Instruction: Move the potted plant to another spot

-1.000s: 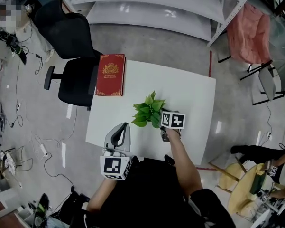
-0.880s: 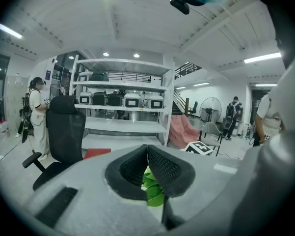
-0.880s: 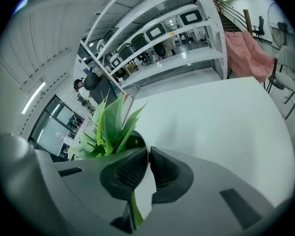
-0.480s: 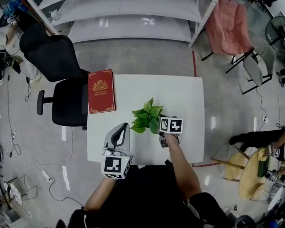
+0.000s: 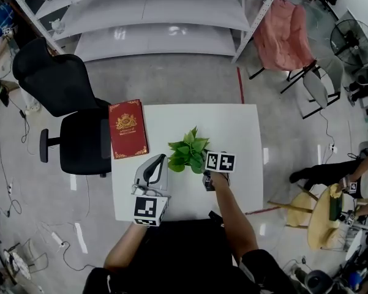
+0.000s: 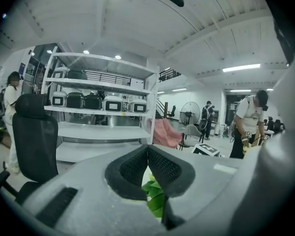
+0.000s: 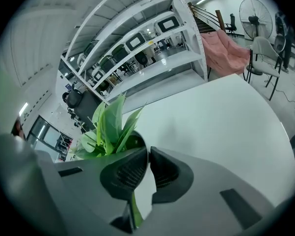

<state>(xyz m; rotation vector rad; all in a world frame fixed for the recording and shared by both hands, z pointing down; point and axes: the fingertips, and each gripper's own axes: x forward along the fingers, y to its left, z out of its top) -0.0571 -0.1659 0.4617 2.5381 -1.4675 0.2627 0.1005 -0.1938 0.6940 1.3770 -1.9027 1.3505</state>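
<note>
Now, closing in on the potted plant (image 5: 187, 150) at mid-worktop (image 5: 232, 127) with the right hand-held gripper (image 7: 148, 151), jaws together, empty, just beside the leaves. Left hand-held gripper (image 6: 147, 149) likewise closed, near the front edge. Next, probably: spread 1 pair of jaws round the pot.

Upright leafy green potted plant (image 5: 188, 151)

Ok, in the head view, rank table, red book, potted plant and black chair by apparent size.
1. white table
2. black chair, though it sits lower, farther from the camera
3. red book
4. potted plant, only slightly smaller than the book
</note>
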